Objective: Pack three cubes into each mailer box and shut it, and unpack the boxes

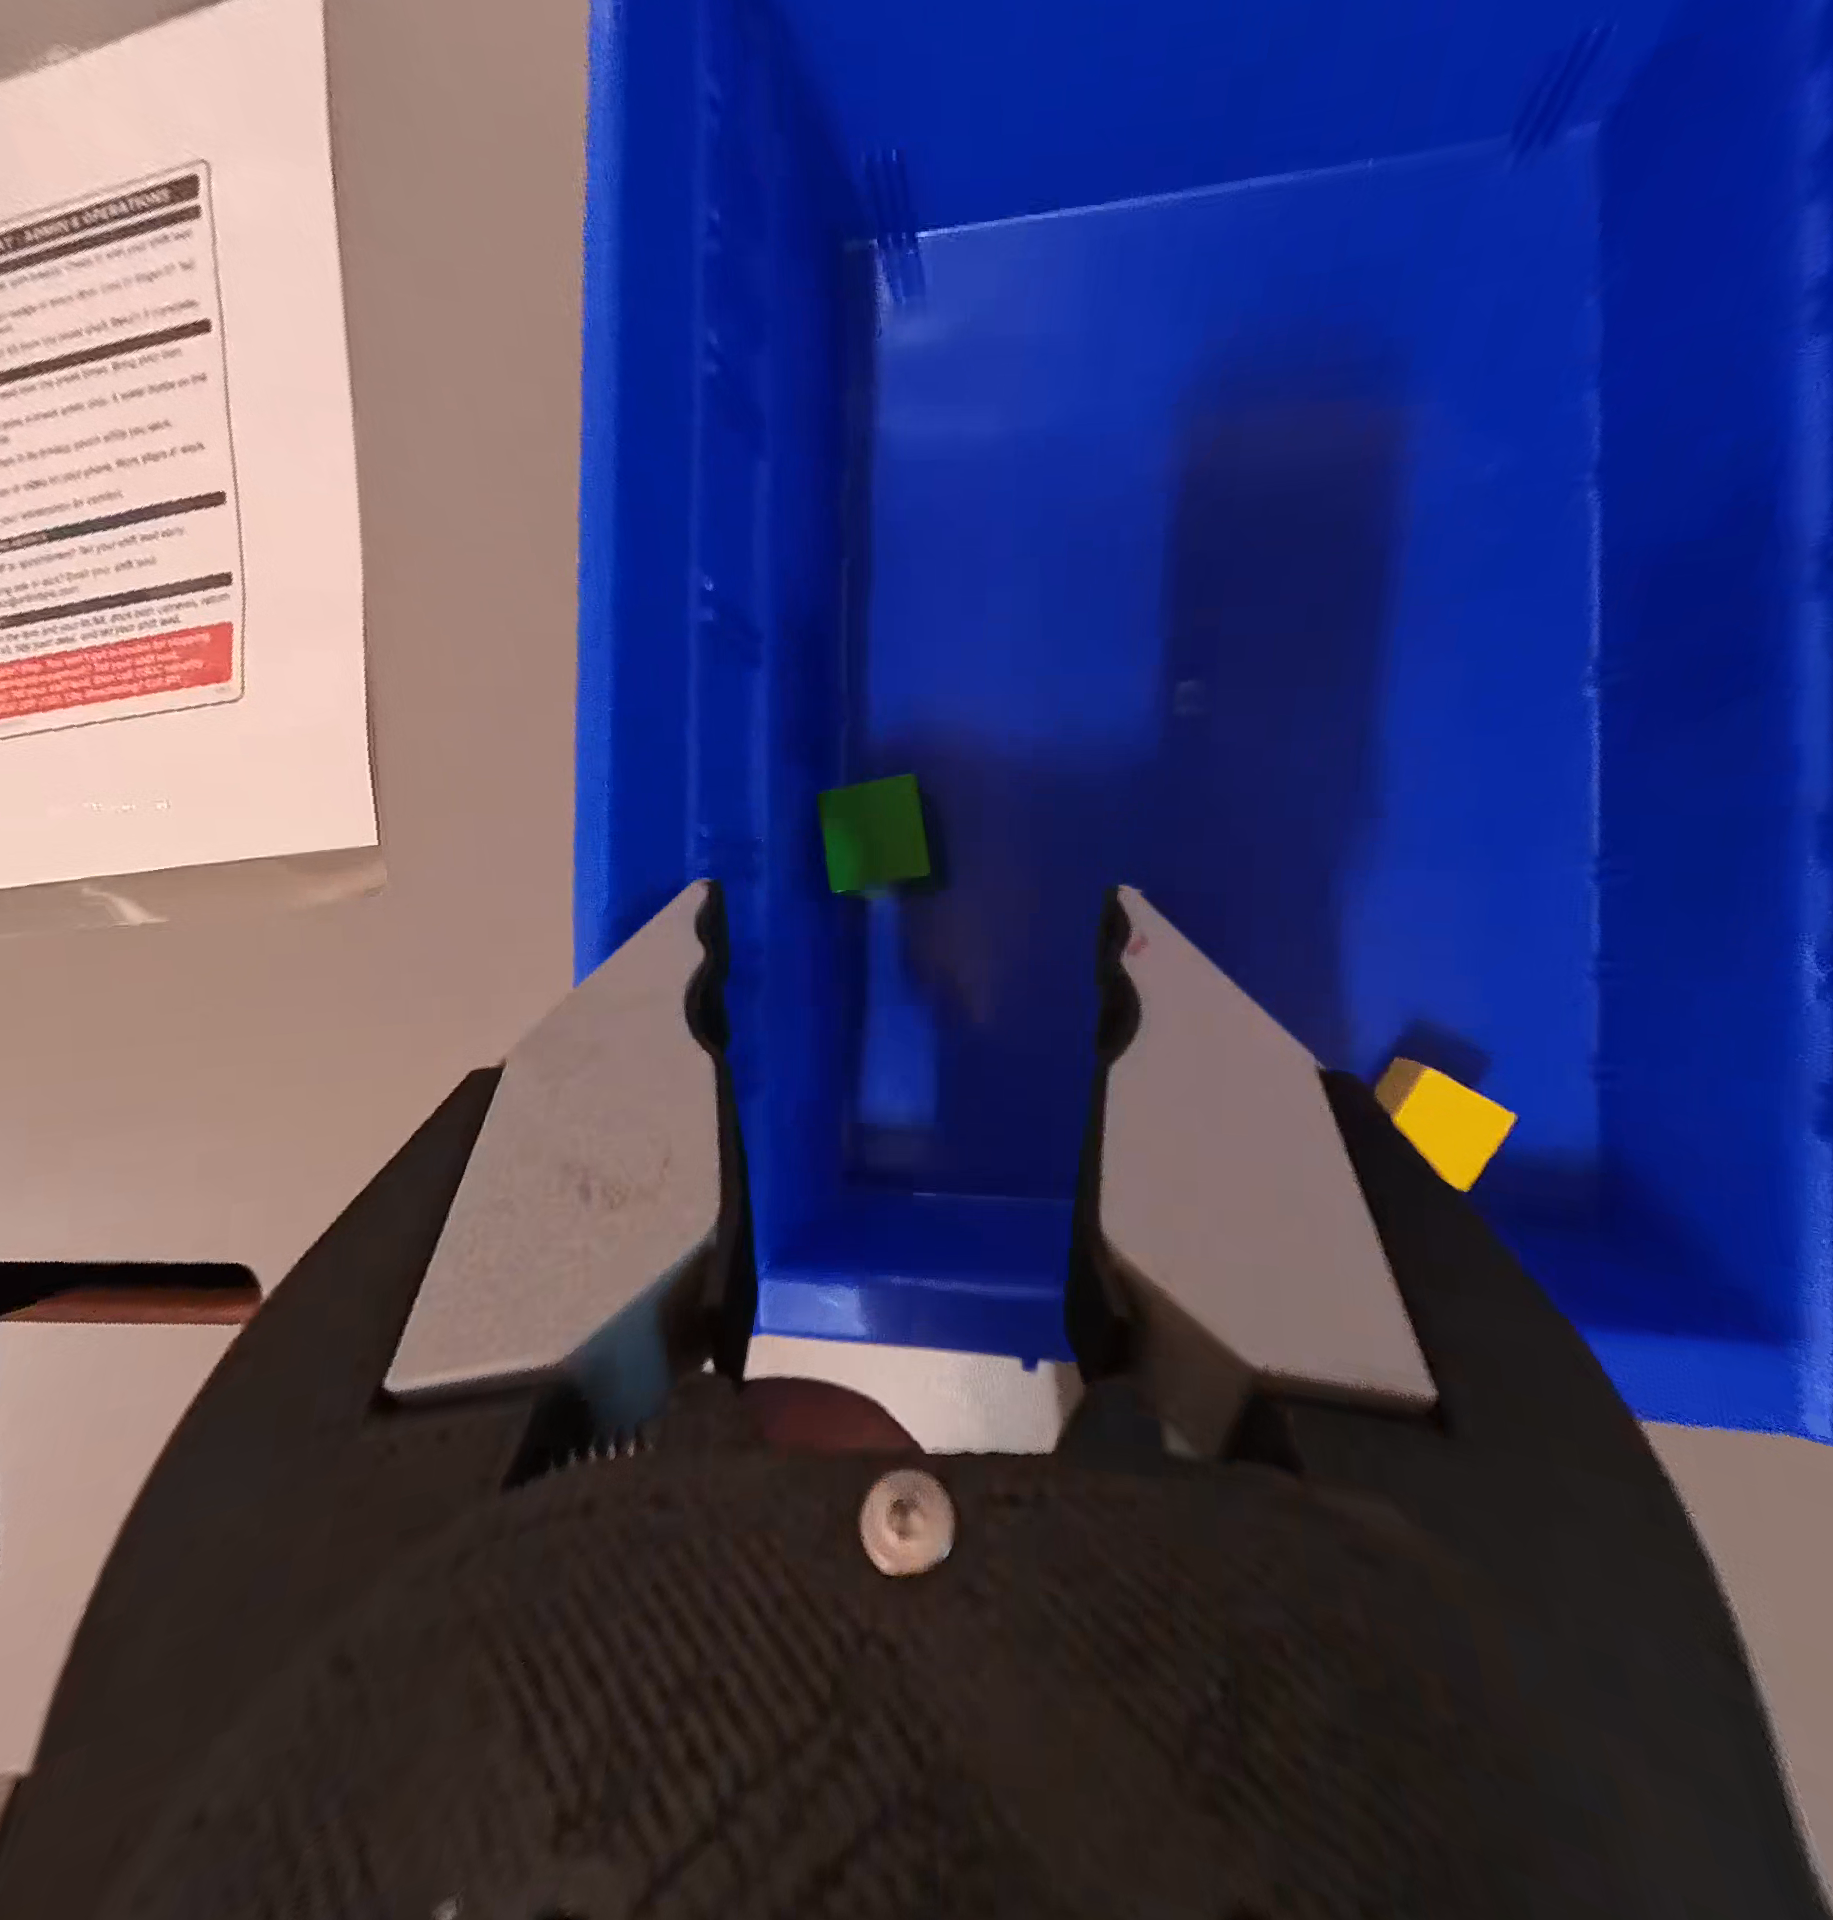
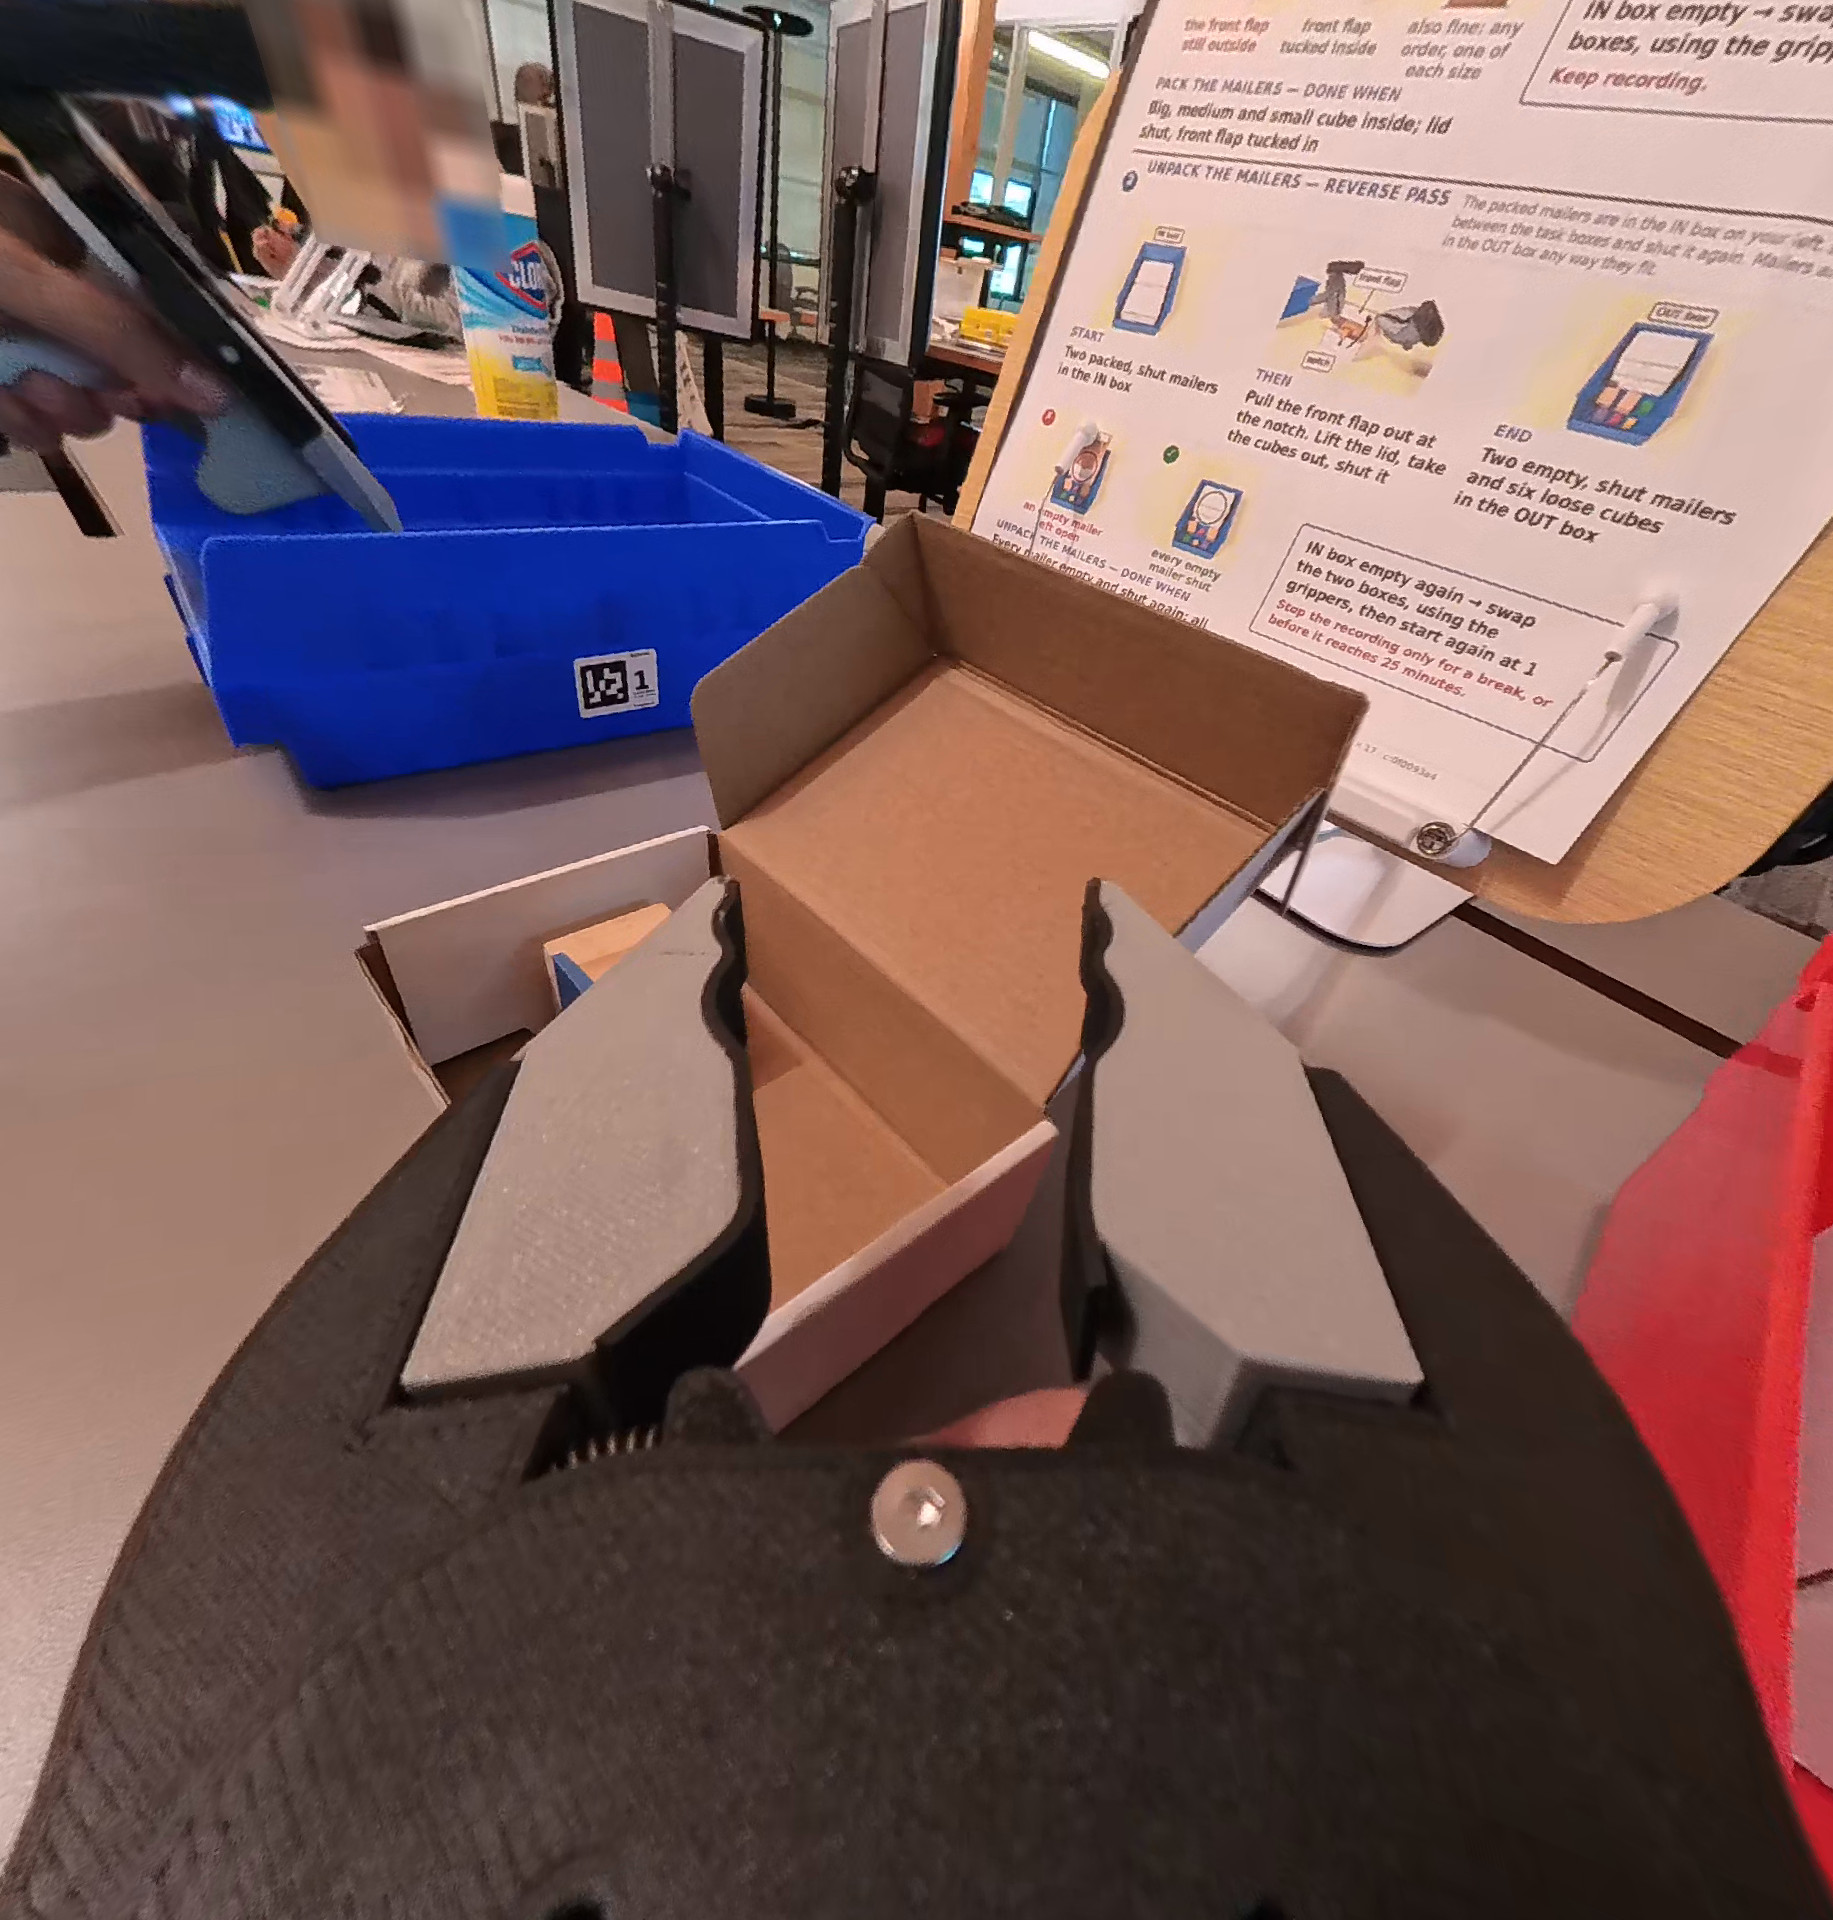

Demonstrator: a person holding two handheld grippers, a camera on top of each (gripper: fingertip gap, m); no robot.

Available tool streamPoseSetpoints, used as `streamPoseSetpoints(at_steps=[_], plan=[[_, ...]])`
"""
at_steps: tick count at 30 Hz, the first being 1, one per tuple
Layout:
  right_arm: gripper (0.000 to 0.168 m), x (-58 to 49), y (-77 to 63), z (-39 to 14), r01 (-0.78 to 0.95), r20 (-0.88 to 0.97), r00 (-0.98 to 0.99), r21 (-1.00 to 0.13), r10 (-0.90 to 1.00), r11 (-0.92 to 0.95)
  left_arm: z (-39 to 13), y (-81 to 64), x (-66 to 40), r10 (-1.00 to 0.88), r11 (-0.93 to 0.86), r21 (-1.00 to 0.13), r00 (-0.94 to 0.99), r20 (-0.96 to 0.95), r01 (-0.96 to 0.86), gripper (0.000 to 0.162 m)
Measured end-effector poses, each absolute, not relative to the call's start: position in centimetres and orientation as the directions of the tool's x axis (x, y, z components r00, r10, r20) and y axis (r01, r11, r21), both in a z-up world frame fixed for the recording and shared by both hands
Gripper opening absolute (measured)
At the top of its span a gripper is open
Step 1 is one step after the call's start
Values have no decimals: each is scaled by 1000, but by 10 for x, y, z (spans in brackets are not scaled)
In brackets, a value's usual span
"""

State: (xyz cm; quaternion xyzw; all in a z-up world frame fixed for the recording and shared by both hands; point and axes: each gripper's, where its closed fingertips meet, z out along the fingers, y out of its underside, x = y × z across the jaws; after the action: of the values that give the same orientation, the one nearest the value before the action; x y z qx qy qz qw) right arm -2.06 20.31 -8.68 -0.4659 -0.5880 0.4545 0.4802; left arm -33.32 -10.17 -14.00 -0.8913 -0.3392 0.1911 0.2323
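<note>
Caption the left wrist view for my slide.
Open left gripper reaching into blue bin holding green cube and yellow cube.

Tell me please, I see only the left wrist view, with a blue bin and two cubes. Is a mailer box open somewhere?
Observer: Yes. An open mailer box stands on the table, in front of the right gripper, lid up.
Operator: Is the right gripper holding something?
Observer: No, its fingers are apart, with nothing between them.
Operator: Is any cube already inside that box?
Observer: None shows in the part that I can see. A wooden block sits just left of it.
Operator: And another bin?
Observer: A red bin is at the right edge.
</note>
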Motion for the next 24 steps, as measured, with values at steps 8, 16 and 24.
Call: streamPoseSetpoints(at_steps=[8,16,24], plan=[[62,-20,199,-85,105,148,-116,-981,982,161,-173,-101,-331,656,-733,-416,721,-224,538,67],[62,-18,197,-83,96,146,-122,-983,982,158,-198,-104,-320,642,-752,-333,747,-174,569,73],[62,-18,193,-83,98,151,-133,-981,980,165,-161,-101,-332,673,-703,-429,726,-142,567,59]])
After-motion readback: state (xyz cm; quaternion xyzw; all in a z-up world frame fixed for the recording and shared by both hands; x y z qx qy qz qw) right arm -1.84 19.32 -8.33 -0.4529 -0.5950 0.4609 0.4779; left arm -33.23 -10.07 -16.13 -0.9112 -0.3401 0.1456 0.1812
